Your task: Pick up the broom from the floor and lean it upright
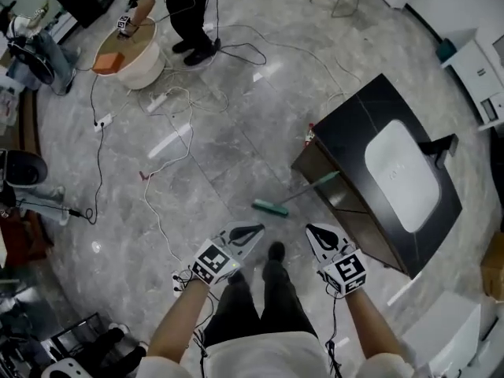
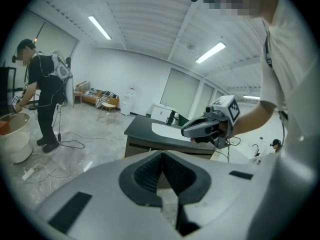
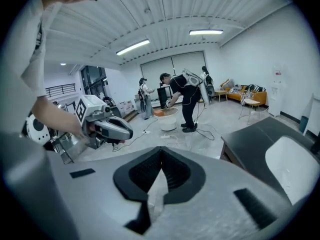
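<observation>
Meeting at their tips with nothing between them, the jaws of the left gripper (image 2: 162,155) are closed and empty, and the right gripper (image 3: 161,154) reads the same in its own view: dark pads pressed together, no object held. In the head view the two tools sit side by side in front of the person's body, the left gripper (image 1: 257,230) and the right gripper (image 1: 313,228) both pointing forward and somewhat downward, each carrying its marker cube (image 1: 214,262) near the wrist. Each gripper also catches the other in its view — the right one (image 2: 187,130) at the end of a bare forearm, the left one (image 3: 127,132) likewise.

Just beyond the tips, past the person's dark shoes (image 1: 276,251), is the broom (image 1: 298,192). Its green head (image 1: 270,207) rests on the grey marble floor (image 1: 236,132) and its pale handle slants up to the near edge of the dark table (image 1: 354,124), leaning against it and well clear of both grippers. The table top has a white oval panel (image 1: 402,176) set into it.

Further out, loose cables (image 1: 169,144) trail across the floor toward a round white tub (image 1: 134,57), where another person (image 1: 193,22) in black stands — bent over the tub in the right gripper view.
</observation>
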`<act>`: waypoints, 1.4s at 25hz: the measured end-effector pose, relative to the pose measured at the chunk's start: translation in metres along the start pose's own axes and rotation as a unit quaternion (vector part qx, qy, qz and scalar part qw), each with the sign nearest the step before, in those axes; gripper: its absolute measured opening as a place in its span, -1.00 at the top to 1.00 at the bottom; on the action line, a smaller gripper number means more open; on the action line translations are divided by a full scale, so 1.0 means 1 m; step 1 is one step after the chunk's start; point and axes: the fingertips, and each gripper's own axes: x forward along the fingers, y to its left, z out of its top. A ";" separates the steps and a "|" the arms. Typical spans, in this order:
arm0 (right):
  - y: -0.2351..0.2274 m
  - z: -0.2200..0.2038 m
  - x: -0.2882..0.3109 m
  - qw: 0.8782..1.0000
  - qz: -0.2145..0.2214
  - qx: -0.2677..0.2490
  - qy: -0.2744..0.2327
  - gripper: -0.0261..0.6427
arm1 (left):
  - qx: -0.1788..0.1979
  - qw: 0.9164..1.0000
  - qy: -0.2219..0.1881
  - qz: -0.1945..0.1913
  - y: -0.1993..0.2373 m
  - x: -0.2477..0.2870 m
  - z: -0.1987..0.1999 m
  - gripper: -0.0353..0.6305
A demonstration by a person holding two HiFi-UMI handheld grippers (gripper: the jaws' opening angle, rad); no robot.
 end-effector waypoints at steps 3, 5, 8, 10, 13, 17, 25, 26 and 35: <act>0.008 0.034 -0.038 1.000 -0.012 0.000 -0.014 0.92 | 0.010 1.000 0.003 0.005 -0.033 -0.025 0.039 0.86; 0.017 0.053 -0.059 0.999 -0.021 -0.002 -0.024 0.92 | 0.020 1.000 0.001 0.006 -0.054 -0.043 0.060 0.86; 0.032 0.073 -0.088 0.999 -0.038 -0.006 -0.032 0.92 | 0.020 1.000 -0.010 0.005 -0.080 -0.068 0.083 0.86; 0.040 0.083 -0.103 0.998 -0.053 -0.008 -0.038 0.92 | 0.015 1.000 -0.015 0.002 -0.089 -0.084 0.092 0.86; 0.056 0.101 -0.121 0.995 -0.083 0.000 -0.055 0.92 | 0.018 0.999 -0.027 -0.008 -0.097 -0.110 0.103 0.86; 0.086 0.121 -0.135 0.990 -0.125 0.002 -0.072 0.92 | 0.030 0.998 -0.039 -0.032 -0.101 -0.147 0.116 0.86; 0.169 0.135 -0.153 0.976 -0.195 0.024 -0.096 0.92 | 0.056 0.996 -0.043 -0.058 -0.101 -0.226 0.121 0.86; 0.179 0.134 -0.155 0.974 -0.204 0.027 -0.097 0.92 | 0.057 0.995 -0.045 -0.063 -0.102 -0.235 0.120 0.86; 0.254 0.118 -0.190 0.961 -0.250 0.062 -0.106 0.92 | 0.059 0.992 -0.052 -0.102 -0.123 -0.280 0.111 0.86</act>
